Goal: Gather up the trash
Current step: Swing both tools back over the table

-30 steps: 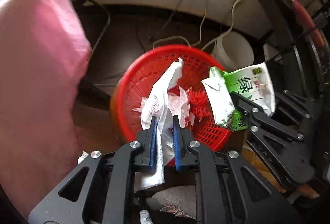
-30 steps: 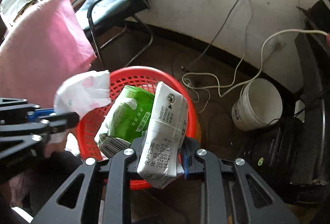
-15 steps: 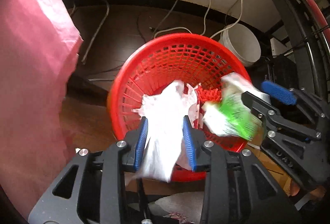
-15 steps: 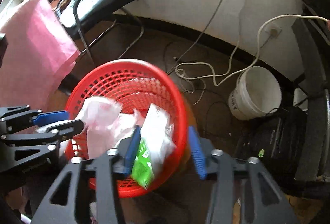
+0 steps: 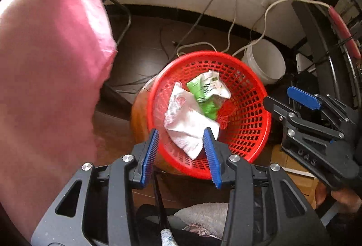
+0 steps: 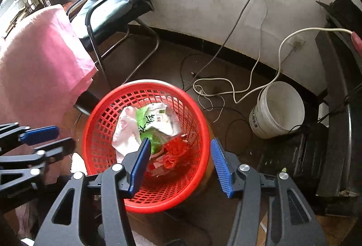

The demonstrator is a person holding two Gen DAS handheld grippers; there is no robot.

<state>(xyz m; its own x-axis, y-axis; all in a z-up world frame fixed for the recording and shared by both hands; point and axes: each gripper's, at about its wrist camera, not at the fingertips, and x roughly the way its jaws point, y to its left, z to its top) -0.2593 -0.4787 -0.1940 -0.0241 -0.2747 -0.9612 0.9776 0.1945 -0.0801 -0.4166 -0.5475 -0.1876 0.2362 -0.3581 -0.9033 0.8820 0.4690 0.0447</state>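
A red mesh basket (image 5: pixel 251 107) (image 6: pixel 194 132) stands on the dark floor. Inside it lie a crumpled white tissue (image 5: pixel 187 123) (image 6: pixel 124 130) and a green and white carton (image 5: pixel 208 92) (image 6: pixel 156 126). My left gripper (image 5: pixel 181 132) is open and empty above the basket's near rim. My right gripper (image 6: pixel 179 144) is open and empty above the basket; it also shows at the right of the left wrist view (image 5: pixel 285 98). The left gripper shows at the left edge of the right wrist view (image 6: pixel 49 139).
A pink cloth (image 5: pixel 45 69) (image 6: pixel 38 60) hangs at the left. A white bucket (image 5: pixel 267 60) (image 6: pixel 278 110) stands right of the basket, with cables (image 6: pixel 226 92) on the floor. A blue-cushioned chair (image 6: pixel 108 3) stands by the wall. Dark equipment (image 6: pixel 301 155) fills the right.
Both grippers opened. The tissue dropped from the left one and the carton from the right one, and both now lie in the basket.
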